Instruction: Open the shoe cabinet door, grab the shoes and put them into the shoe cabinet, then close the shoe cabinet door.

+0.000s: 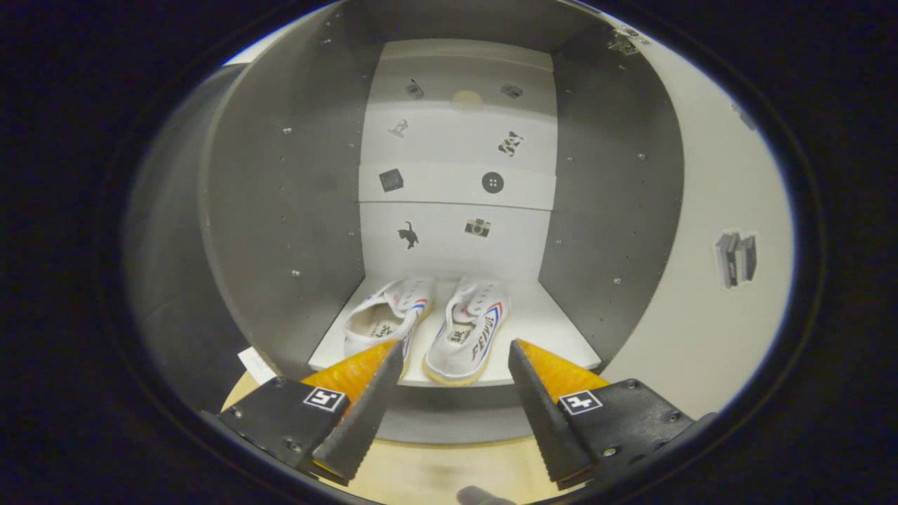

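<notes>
Two white canvas shoes stand side by side on the white bottom shelf [561, 330] inside the open shoe cabinet. The left shoe [386, 319] is just beyond my left finger. The right shoe [468, 330] lies between and just beyond the fingertips, heel toward me. My gripper [456, 351] is open in front of the cabinet, with nothing between its fingers. The cabinet has grey side walls [280, 196] and a white back panel [456, 154] with small stickers. The white door [708, 266] stands swung open to the right of the fingers.
A pale wooden floor [421, 470] lies under the fingers, in front of the cabinet's grey base. A small white tag [254, 365] hangs by the cabinet's lower left corner. A sticker of books [735, 258] sits on the open door.
</notes>
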The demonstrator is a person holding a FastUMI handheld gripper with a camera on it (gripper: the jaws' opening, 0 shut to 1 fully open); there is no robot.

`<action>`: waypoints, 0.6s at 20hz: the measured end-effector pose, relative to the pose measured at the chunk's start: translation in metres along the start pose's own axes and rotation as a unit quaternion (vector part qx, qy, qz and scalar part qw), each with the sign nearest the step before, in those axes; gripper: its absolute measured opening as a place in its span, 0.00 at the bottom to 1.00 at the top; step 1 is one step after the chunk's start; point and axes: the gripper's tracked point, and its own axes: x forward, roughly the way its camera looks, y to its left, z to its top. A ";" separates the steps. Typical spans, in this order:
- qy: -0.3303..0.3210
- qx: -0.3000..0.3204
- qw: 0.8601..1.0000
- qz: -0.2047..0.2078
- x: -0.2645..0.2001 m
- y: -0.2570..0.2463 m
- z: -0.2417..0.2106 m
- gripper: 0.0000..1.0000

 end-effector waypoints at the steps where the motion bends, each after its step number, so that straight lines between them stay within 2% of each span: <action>1: -0.002 0.005 1.000 0.004 -0.008 0.003 -0.002 0.96; 6: -0.040 0.014 0.999 0.011 -0.067 0.004 0.005 0.96; 12: -0.088 0.031 0.995 0.032 -0.177 -0.009 0.024 0.98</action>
